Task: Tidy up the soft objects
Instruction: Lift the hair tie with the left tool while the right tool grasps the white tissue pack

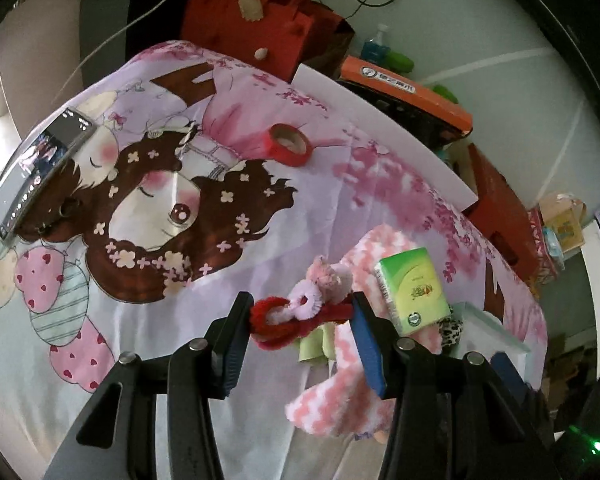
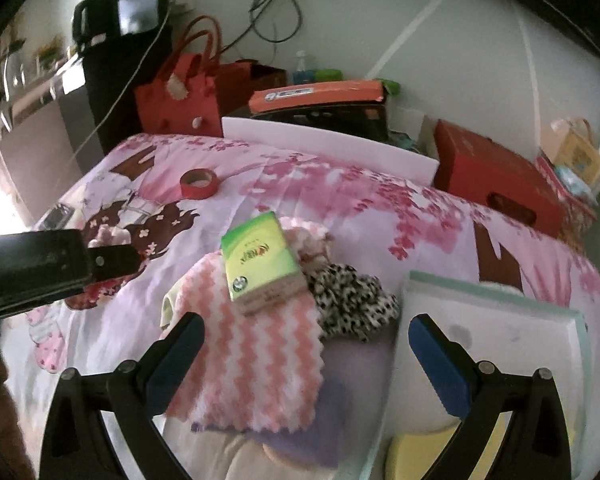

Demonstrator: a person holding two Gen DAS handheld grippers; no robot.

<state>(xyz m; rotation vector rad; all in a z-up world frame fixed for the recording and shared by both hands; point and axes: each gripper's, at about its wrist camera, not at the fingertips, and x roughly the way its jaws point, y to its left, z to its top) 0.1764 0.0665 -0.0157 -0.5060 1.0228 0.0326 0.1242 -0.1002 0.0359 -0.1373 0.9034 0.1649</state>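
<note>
A table draped in a cartoon-print cloth is carrying the soft things. The left gripper is clamping a red and pink pipe-cleaner toy above the cloth. The right gripper is hanging with jaws spread, empty, over a pink zigzag towel near the front edge, with a green tissue pack lying on it. Red tape is sitting toward the far edge, where red bags and boxes are crowding against the wall.

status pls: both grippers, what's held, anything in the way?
Left gripper shut on red-and-pink fuzzy toy, lifted. Right gripper open, empty, over pink zigzag cloth. Green tissue pack sits on that cloth.
</note>
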